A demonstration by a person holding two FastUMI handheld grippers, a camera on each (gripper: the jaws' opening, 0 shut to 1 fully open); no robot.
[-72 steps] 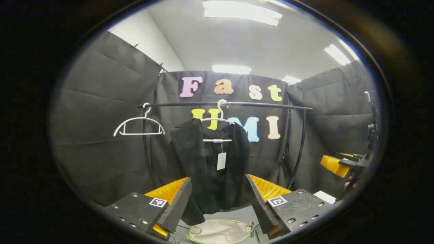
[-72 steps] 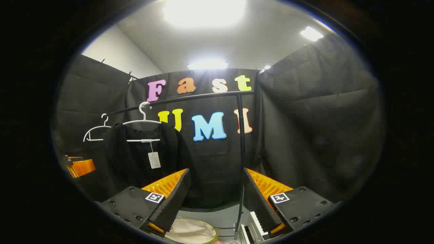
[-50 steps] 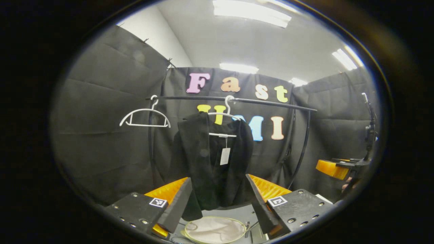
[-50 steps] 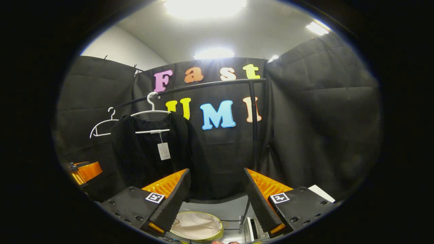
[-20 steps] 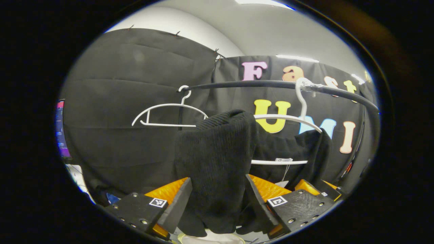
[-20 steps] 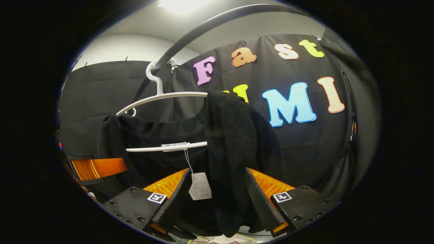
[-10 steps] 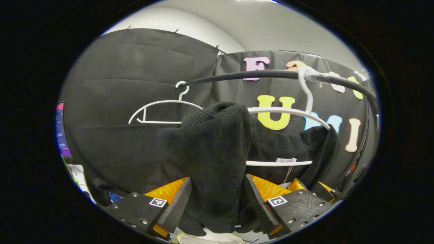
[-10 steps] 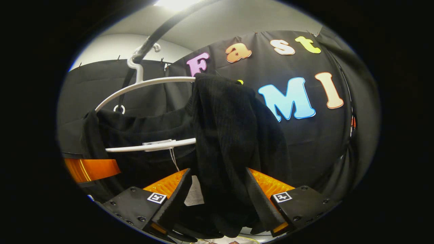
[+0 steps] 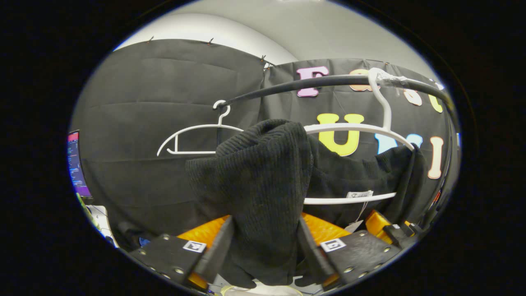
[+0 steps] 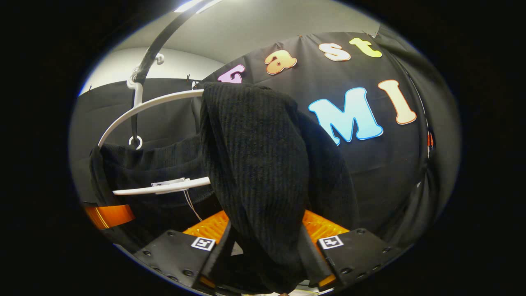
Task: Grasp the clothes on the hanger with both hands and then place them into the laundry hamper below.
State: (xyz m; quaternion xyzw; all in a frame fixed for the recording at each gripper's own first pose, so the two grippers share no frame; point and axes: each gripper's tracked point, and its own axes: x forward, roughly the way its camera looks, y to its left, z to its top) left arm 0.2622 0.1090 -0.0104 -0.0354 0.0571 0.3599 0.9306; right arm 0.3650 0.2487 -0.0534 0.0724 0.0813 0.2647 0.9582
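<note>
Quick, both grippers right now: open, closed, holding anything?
Left gripper: fingers on either side of the black sweater's shoulder; firm clamp cannot be told.
Right gripper: fingers straddle the sweater's other shoulder; cannot be told either.

Empty white hanger (image 9: 197,137), lit monitor (image 9: 75,162)

Rail (image 9: 312,83) overhead — hanger (image 9: 353,129) blocks sweater (image 9: 259,185).

Both grippers' jaws part-closed, level.
</note>
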